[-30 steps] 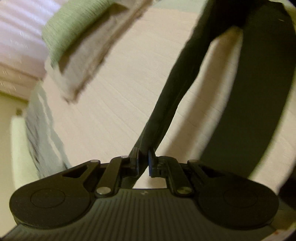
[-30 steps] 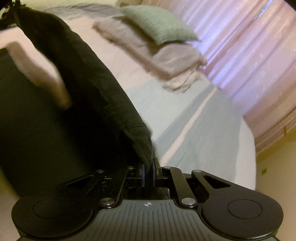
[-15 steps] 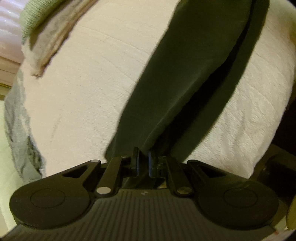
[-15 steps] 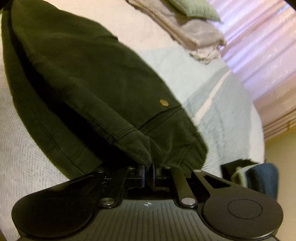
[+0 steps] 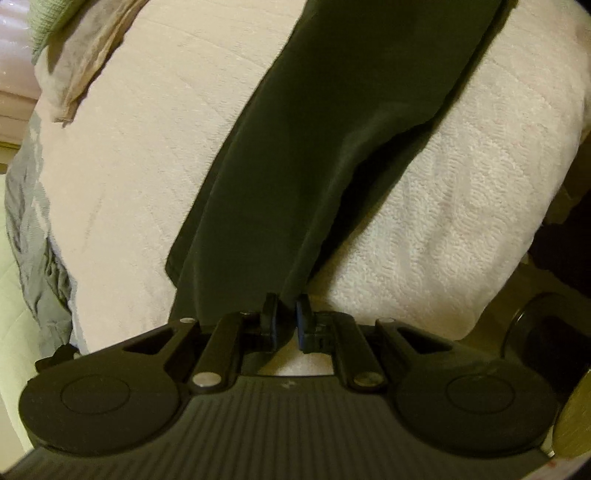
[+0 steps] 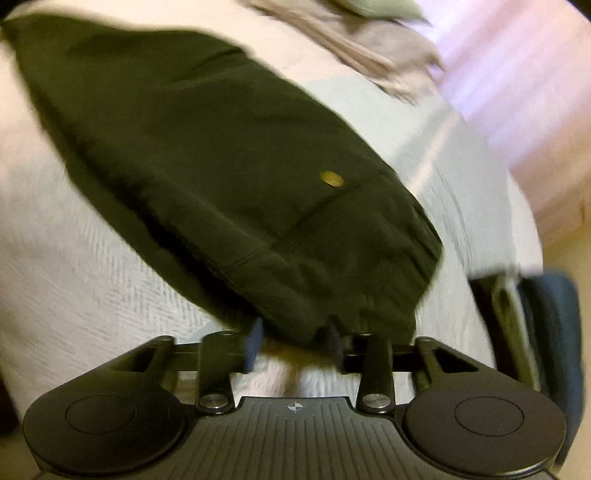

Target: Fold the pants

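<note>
Dark olive pants [image 6: 221, 155] with a brass button [image 6: 331, 180] lie spread on the white quilt [image 6: 74, 266]. Their waistband rests just ahead of my right gripper [image 6: 293, 338], which stands open, its fingers wide apart on either side of the band's edge. In the left wrist view a pant leg [image 5: 332, 129] runs down the bed and narrows to a hem pinched in my left gripper [image 5: 287, 319], which is shut on it at the near edge of the quilt [image 5: 424, 258].
Folded beige cloth [image 6: 369, 48] and a green cushion [image 6: 384, 7] sit at the head of the bed, before pink curtains [image 6: 517, 74]. A pale blue striped blanket [image 6: 443, 155] lies beside the pants. A dark blue item [image 6: 550, 332] stands off the bed's right edge.
Both grippers came down and laid the pants flat on the quilt. My right gripper has opened and let go of the waistband. The left one still grips the leg hem.
</note>
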### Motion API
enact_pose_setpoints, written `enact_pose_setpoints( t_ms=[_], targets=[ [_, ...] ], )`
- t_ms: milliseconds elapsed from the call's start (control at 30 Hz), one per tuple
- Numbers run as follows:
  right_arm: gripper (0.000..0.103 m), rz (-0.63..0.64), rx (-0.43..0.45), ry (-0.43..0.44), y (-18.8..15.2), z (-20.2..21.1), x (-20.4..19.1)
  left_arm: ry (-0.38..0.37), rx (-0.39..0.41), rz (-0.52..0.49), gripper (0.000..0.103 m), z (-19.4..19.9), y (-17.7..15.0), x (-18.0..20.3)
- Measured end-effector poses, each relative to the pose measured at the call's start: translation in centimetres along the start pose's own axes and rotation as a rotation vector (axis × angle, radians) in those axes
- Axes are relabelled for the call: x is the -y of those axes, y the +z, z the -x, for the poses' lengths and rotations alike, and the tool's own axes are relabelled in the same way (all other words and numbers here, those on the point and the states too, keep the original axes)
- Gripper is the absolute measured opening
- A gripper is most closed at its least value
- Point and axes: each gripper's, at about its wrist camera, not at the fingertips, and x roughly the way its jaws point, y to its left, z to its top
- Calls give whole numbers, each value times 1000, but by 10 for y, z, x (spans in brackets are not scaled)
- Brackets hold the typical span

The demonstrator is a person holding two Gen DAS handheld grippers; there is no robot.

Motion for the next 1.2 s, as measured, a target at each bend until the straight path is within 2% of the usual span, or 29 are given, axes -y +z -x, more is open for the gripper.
enact_pose_setpoints(
  t_ms=[100, 233, 333, 467, 700, 800, 833, 967, 1067, 1133, 1200],
  targets=[
    [40, -208, -42, 24, -3, 15, 18, 17, -7, 15, 11, 10, -1, -4],
    [40, -331, -32, 52, 6, 28, 26, 64, -22, 17, 15, 21, -4, -6],
    [40, -344, -5, 82, 18, 40, 13, 74, -5, 61, 15, 31, -11, -13],
    [41, -333, 41, 123, 50, 57, -8, 69, 17, 139, 18, 38, -23, -33],
    [41, -261, 113, 197, 145, 62, -73, 6, 100, 337, 27, 22, -53, -106],
    [42, -239, 107, 198, 186, 55, -110, -85, 145, 398, 32, -1, -62, -142],
    [42, -234, 100, 187, 198, 50, -122, -127, 160, 417, 39, -12, -64, -153],
    [43, -253, 42, 180, 243, 27, -170, -374, 159, 482, 44, -68, -72, -184],
    [43, -253, 10, 175, 271, 22, -205, -523, 156, 496, 47, -100, -77, -192],
    [43, -239, -5, 183, 285, 21, -221, -577, 143, 503, 53, -115, -80, -194],
    [43, -211, -20, 186, 296, 14, -232, -626, 153, 510, 51, -122, -84, -196]
  ],
)
